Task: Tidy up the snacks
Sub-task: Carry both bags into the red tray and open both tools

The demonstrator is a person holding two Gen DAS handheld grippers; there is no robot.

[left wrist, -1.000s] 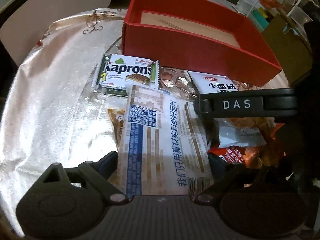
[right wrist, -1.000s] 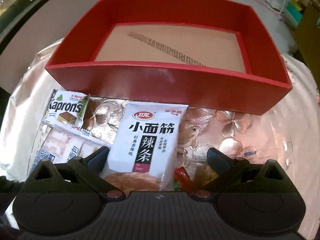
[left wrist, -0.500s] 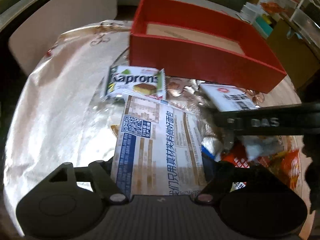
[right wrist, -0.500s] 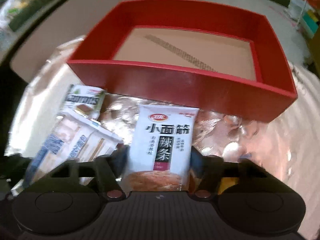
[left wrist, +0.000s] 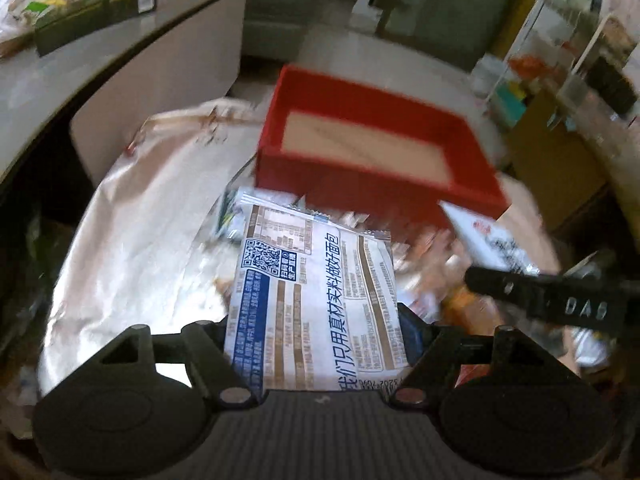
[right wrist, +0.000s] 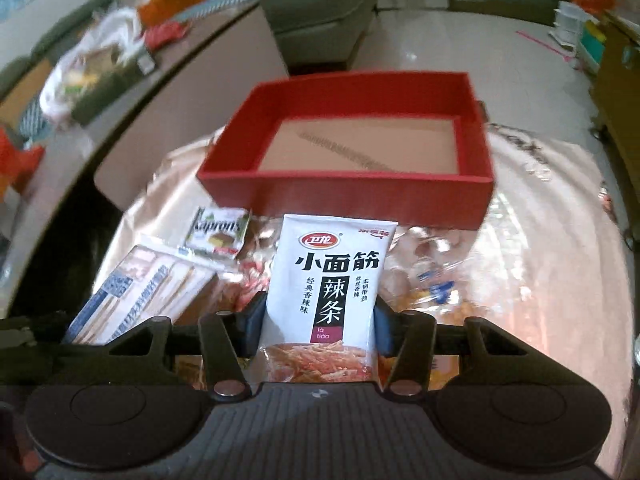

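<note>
Both packs are clamped and held off the table; the red box [right wrist: 348, 178] is empty and sits just ahead of both grippers.

Risks:
- The left gripper [left wrist: 320, 332] is pinched on the bread pack [left wrist: 316, 300] at its near end only. The jaws have just been closing, with the pack between them. Most of the pack hangs forward unsupported, so sag or a pivot in the grip is likely if it is swung fast.
- The right gripper [right wrist: 318, 322] is clamped across the lower part of the latiao pack [right wrist: 332, 292], one pad on each side edge. Glossy film and soft contents: slip is possible if the pack is tilted steeply over the box.
- The two grippers are close together; the right one's arm cuts across the left view beside the bread pack. A clash or a pack-on-pack snag is possible if both are taken to the box at once.
- The box wall is fairly high; a drooping pack edge could catch on the near rim.

Looks:
- Bread pack: large, flat, white with blue and brown print and a QR code, back side up. The left view is blurred, so contact at the right pad is probably there but not sharp.
- Latiao pack: small, white, black characters, red logo, food photo at the bottom.
- The Kaprons wafer pack [right wrist: 218, 232] lies on the shiny tablecloth [right wrist: 540, 280], near the box's front wall.
</note>
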